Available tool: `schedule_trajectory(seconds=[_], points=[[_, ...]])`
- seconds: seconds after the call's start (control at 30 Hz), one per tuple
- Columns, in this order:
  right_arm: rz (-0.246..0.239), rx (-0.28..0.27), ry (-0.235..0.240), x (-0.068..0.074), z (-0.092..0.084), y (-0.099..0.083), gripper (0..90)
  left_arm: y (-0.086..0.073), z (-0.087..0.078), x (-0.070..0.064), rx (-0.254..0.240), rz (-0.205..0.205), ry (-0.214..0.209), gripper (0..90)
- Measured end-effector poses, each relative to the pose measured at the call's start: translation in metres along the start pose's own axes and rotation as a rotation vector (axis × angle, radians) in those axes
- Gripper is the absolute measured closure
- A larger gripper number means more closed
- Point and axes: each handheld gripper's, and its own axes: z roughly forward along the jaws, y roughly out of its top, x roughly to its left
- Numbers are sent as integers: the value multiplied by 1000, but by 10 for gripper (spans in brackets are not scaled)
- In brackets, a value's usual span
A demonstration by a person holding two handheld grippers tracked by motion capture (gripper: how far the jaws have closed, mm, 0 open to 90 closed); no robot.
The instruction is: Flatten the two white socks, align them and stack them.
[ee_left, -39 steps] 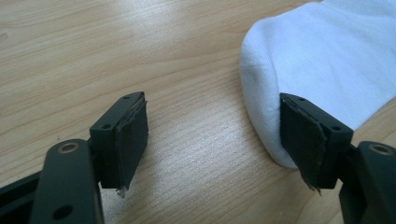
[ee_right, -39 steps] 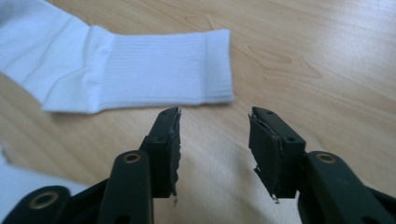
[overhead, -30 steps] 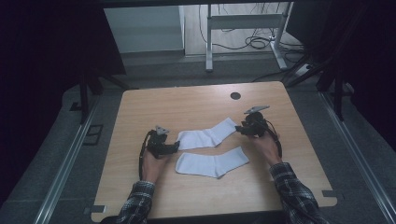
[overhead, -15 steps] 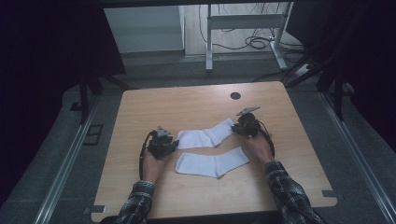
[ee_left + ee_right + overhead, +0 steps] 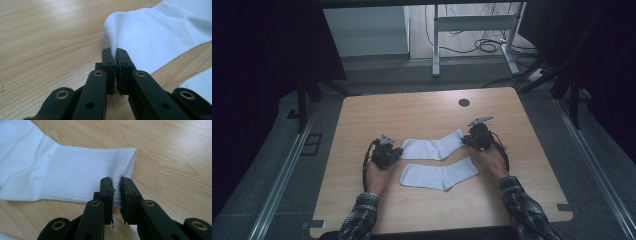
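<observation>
Even, soft light falls on the table (image 5: 422, 112), its surroundings sunk in darkness; both gripper views are sharp mid-frame (nearest jaw parts slightly soft), shadows faint.

In the left gripper view the far sock (image 5: 160, 37) runs off the picture at 1 to 3 o'clock, so its ribbed end is out of sight, and its pinched toe tip is buried between the jaws. The near sock (image 5: 200, 85) is a sliver cut off at 4 o'clock. In the right gripper view the far sock (image 5: 62, 172) runs out at 10 o'clock, toe unseen, and the cuff edge vanishes between the jaws. From the high view the jaw tips of both grippers are too small to read, and the person's sleeves (image 5: 362, 220) are cropped at 6 o'clock.
</observation>
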Motion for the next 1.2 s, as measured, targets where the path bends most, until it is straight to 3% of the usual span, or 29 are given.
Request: schedule_trajectory(seconds=[0.27, 0.5, 0.67, 0.9, 1.2], points=[[-13, -39, 16, 5, -23, -3, 803, 12, -21, -10, -44, 37, -14, 864], [-32, -79, 30, 15, -43, -7, 801, 12, -37, -15, -67, 43, -38, 862], [-69, -96, 26, 24, -60, -11, 800, 8, -48, -21, -88, 47, -53, 862], [-65, -100, 40, 30, -75, -24, 799, -1, -67, -32, -123, 54, -77, 861], [-70, -114, 64, 41, -95, -39, 799, -13, -84, -45, -132, 68, -90, 861]])
